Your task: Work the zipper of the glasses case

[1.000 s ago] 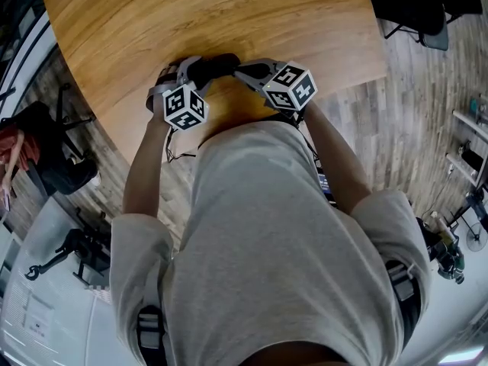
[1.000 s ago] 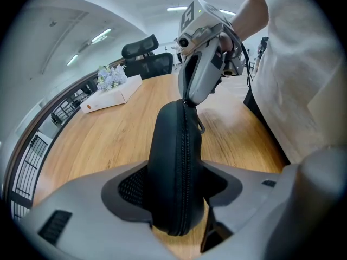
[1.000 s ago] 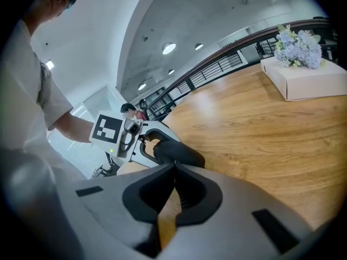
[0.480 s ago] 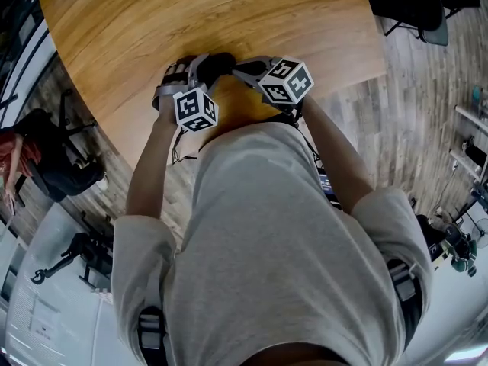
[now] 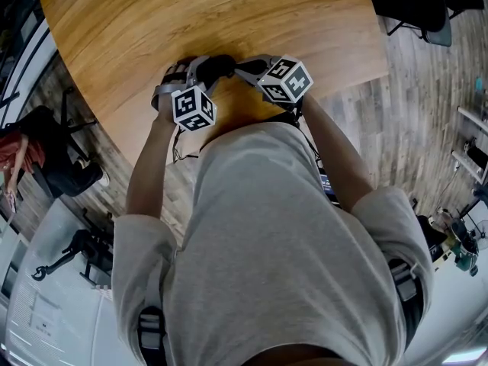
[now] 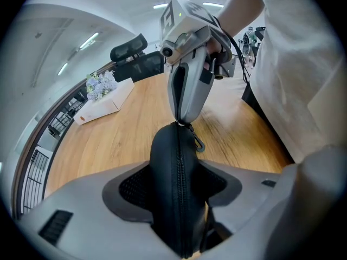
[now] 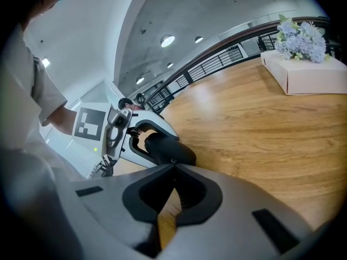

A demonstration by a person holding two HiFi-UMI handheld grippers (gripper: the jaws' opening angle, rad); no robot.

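A black glasses case [image 6: 173, 161] stands on edge between the mesh pads of my left gripper [image 6: 176, 191], its zipper [image 6: 180, 199] facing the camera. The left jaws have just been closing and press on the case's sides. My right gripper [image 6: 179, 119] is shut on the zipper pull at the case's far end, beside a small clasp [image 6: 199, 143]. In the right gripper view my right gripper [image 7: 173, 168] meets the case [image 7: 169, 150] at its tip, with my left gripper [image 7: 142, 140] behind. The head view shows both grippers [image 5: 200, 69] [image 5: 238, 70] at the case [image 5: 219, 65] near the table's front edge.
The round wooden table [image 5: 229, 14] carries a white box with flowers [image 7: 303, 72] at its far side. An office chair [image 6: 130, 47] stands behind the table. The person's torso [image 5: 274, 227] is close to the near edge.
The left gripper has rolled a little around the case, and its marker cube has shifted right. The right gripper and the case have stayed in place.
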